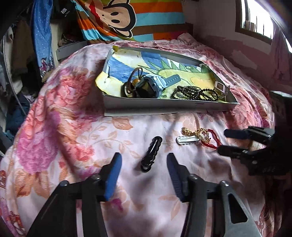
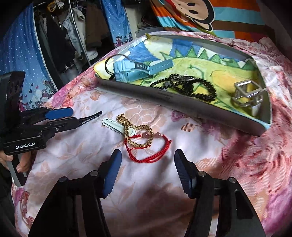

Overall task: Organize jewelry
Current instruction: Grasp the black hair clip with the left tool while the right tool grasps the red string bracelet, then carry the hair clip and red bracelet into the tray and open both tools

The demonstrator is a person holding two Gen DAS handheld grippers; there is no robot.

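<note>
Black hair clip point(image 1: 151, 154): long, scalloped edges, dark glossy finish. Lies flat on the floral bedspread point(image 1: 73, 127), between and just ahead of the left gripper's fingertips, not touching either.
White hair clip point(image 2: 111, 124): pale, scalloped outline. Lies on the bedspread just beside the gold chain, its far end under the chain's links.
Gold chain point(image 2: 138, 134): linked, yellow metal, looped over itself. Overlaps the red cord bracelet.
Red cord bracelet point(image 2: 149, 154): thin braided cord with pink beads at the top of its loop. Lies just ahead of the right gripper, between its fingers.
Tray point(image 1: 164, 106): shallow grey box on the bed beyond the loose items, lined with a crayon drawing in blue, green and yellow.
Tray contents: blue watch point(image 2: 135, 68) with perforated strap at the left end; dark cord with a brown bead point(image 1: 132, 83) beside it; black bead strand point(image 2: 184, 83) coiled in the middle; small silver-framed piece point(image 2: 248, 93) at the right end, type unclear.
Left gripper point(image 1: 144, 161): blue-padded fingers spread wide, holding nothing.
Right gripper point(image 2: 147, 160): fingers spread wide, holding nothing.
Background: striped cartoon-monkey fabric point(image 1: 127, 16) behind the bed.
</note>
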